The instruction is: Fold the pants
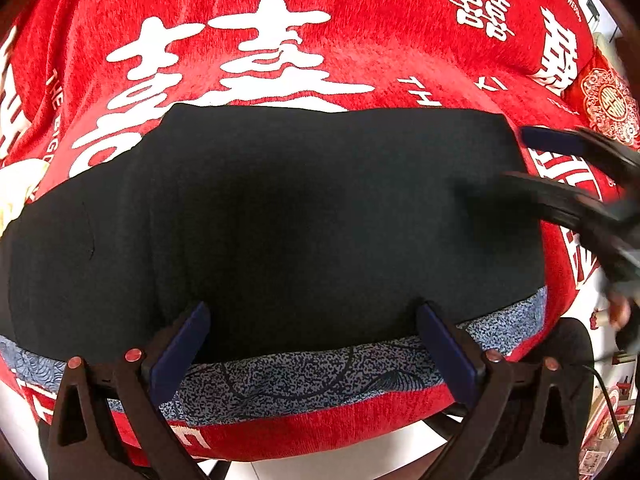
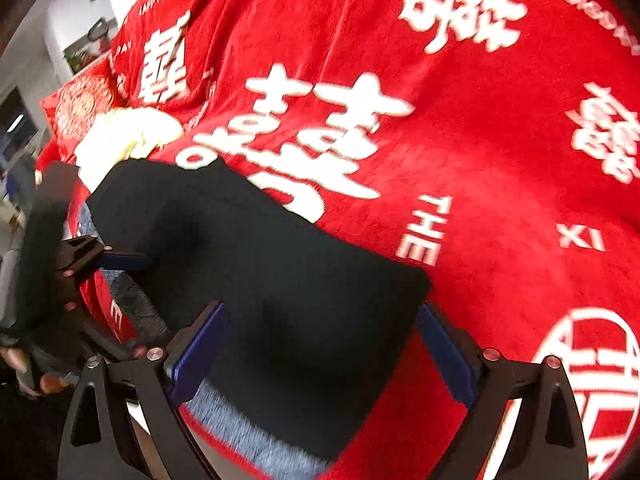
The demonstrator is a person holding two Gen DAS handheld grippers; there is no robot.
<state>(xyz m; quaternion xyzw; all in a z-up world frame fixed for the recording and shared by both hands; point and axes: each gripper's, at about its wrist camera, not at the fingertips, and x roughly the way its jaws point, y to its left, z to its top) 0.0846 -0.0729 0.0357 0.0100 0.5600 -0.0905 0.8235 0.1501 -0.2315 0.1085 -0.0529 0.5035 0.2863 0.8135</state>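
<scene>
Red plush blanket [image 1: 360, 40] with large white double-happiness characters and English lettering covers the whole surface, with a blue-grey speckled border band [image 1: 304, 376] along its near edge. Far left in the right wrist view, a red embroidered cushion [image 2: 76, 104] and a pale yellow-white fabric item [image 2: 120, 140] sit on the blanket; background there shows a white wall and blurred shelf clutter.

Black pants [image 1: 280, 216] lie flat across the near half of the blanket as a wide, roughly rectangular folded block, near edge reaching the speckled border, far edge straight under the big white character. Surface is mostly smooth, with a faint seam on the left part.

Left gripper [image 1: 314, 344] sits at the near edge of the pants, blue-padded fingers spread wide, nothing between them but the fabric lying below. Contact with the cloth cannot be told.

Right gripper [image 2: 324, 356] is at the right end of the pants, near the right corner, fingers also spread apart, not pinching anything. Motion blur in both views smears it. A blurred hand [image 1: 618, 312] shows at its handle.
</scene>
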